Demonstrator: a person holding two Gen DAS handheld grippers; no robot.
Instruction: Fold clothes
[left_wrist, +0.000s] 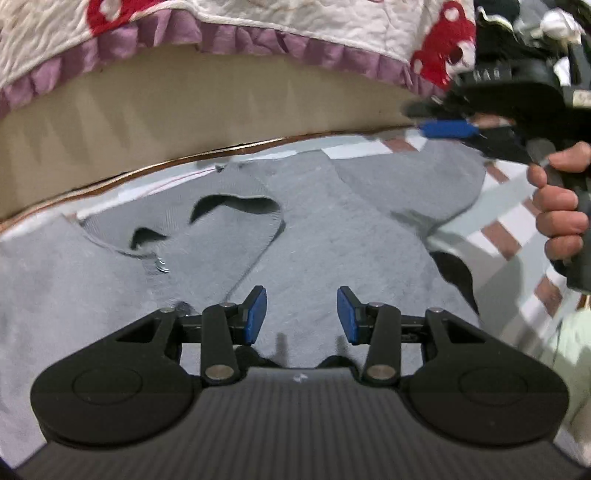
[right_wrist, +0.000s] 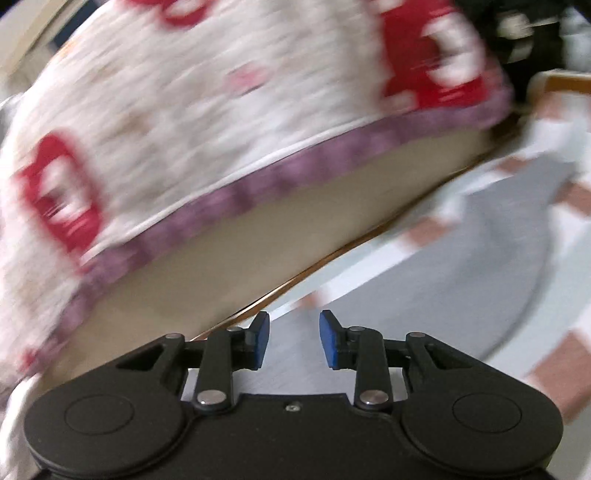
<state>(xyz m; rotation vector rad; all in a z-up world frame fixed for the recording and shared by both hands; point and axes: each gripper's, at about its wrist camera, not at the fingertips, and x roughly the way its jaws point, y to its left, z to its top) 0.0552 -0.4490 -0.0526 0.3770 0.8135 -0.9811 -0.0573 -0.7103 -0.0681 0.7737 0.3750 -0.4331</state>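
Note:
A grey garment (left_wrist: 314, 229) lies spread on a pale checked sheet (left_wrist: 506, 206); its neck opening (left_wrist: 236, 206) is at the left. My left gripper (left_wrist: 301, 314) is open and empty, low over the middle of the garment. My right gripper (right_wrist: 293, 339) is open and empty. It shows in the left wrist view (left_wrist: 447, 129) held by a hand above the garment's far right edge. In the blurred right wrist view a part of the grey garment (right_wrist: 461, 266) lies to the right of the fingers.
A beige bed side (left_wrist: 207, 107) rises behind the sheet, topped by a white quilt with red shapes and a purple frill (left_wrist: 258, 37). Dark clutter (left_wrist: 524, 29) sits at the far right. The quilt (right_wrist: 221, 110) fills the right wrist view.

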